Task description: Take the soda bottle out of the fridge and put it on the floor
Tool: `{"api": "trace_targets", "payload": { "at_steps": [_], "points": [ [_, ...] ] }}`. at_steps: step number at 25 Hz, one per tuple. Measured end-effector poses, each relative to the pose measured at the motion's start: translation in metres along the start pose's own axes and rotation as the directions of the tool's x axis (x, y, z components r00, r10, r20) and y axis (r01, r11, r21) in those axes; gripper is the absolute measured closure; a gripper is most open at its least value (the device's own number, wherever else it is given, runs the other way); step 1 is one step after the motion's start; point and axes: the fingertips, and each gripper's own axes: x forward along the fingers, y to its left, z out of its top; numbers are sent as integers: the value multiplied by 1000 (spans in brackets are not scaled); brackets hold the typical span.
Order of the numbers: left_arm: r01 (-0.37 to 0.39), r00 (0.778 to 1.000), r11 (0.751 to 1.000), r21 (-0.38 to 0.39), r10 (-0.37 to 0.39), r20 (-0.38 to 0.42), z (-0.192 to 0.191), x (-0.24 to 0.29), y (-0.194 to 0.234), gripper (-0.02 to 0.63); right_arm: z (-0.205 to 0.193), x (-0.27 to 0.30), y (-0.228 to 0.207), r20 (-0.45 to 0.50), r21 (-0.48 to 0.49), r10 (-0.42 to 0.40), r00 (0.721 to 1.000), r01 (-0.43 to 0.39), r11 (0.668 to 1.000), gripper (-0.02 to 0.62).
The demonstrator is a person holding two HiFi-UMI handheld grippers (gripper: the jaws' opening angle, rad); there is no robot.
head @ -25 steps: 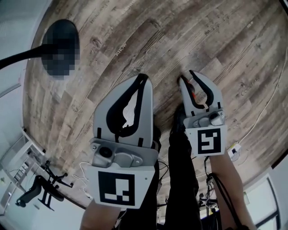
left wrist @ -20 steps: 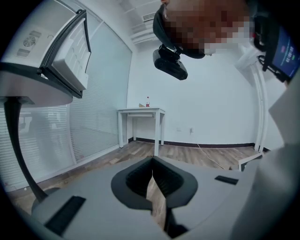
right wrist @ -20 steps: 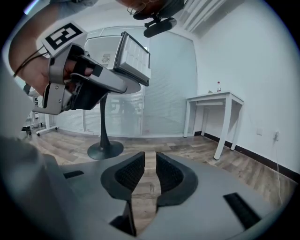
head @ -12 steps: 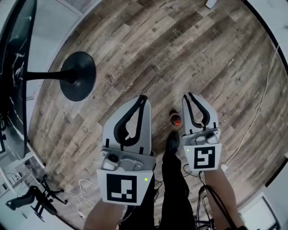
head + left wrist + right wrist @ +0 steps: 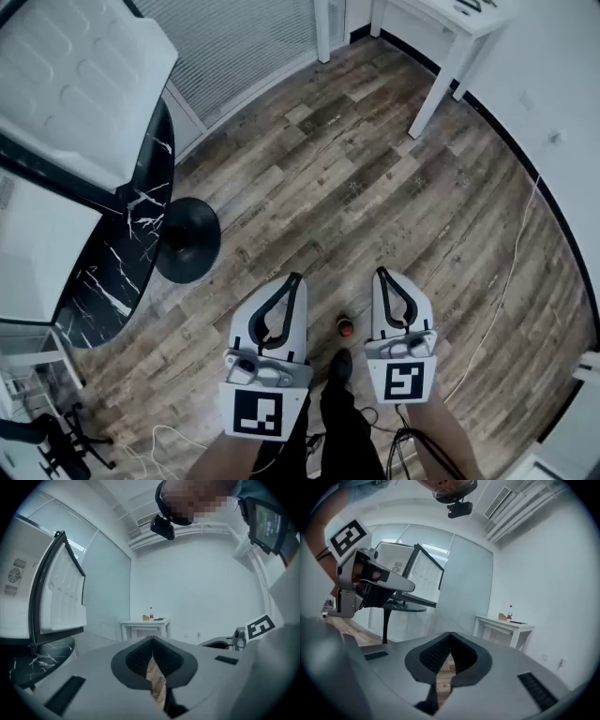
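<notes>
Soda bottle on wood floor, cap up. Likely smooth, slippery plastic; best held round body. Left gripper jaws together, empty; right gripper just closed, empty.

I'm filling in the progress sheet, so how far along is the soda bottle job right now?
Done: the soda bottle stands on the wood floor, out of the fridge and apart from both grippers. In hand: nothing. The left gripper and right gripper are both shut and empty; the right one's fingers have just been closing with nothing between them. Left: nothing of the stated job, though the fridge door looks open.
</notes>
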Motion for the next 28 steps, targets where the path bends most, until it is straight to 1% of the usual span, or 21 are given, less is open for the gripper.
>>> {"api": "trace_targets", "payload": {
  "at_steps": [5,8,11,13,16,20,24,28],
  "points": [
    [-35,995,999,21,33,91,90,-16,11,589,107,-5,-15,124,-34,-23,992,28,999,581],
    [-51,990,997,63,42,133,144,-33,14,589,166,-14,-17,186,-27,-31,982,36,999,581],
    [-74,985,991,109,56,162,190,-52,21,589,217,-28,-13,222,-9,-35,975,37,999,581],
    [-96,981,987,131,72,178,216,-66,27,589,245,-40,-6,240,-2,-22,971,23,1000,583],
    [-138,977,977,160,108,187,244,-90,38,589,284,-57,9,267,-23,17,963,-11,1000,582],
    [-185,972,969,165,156,175,273,-118,49,589,319,-72,19,243,-58,49,969,-36,998,583],
    [-222,954,963,152,182,239,307,-137,56,589,359,-78,23,297,-58,56,953,-40,998,583],
    [-224,944,965,138,179,279,324,-153,62,589,383,-81,29,323,-67,50,945,-30,997,583]
  ]
}}
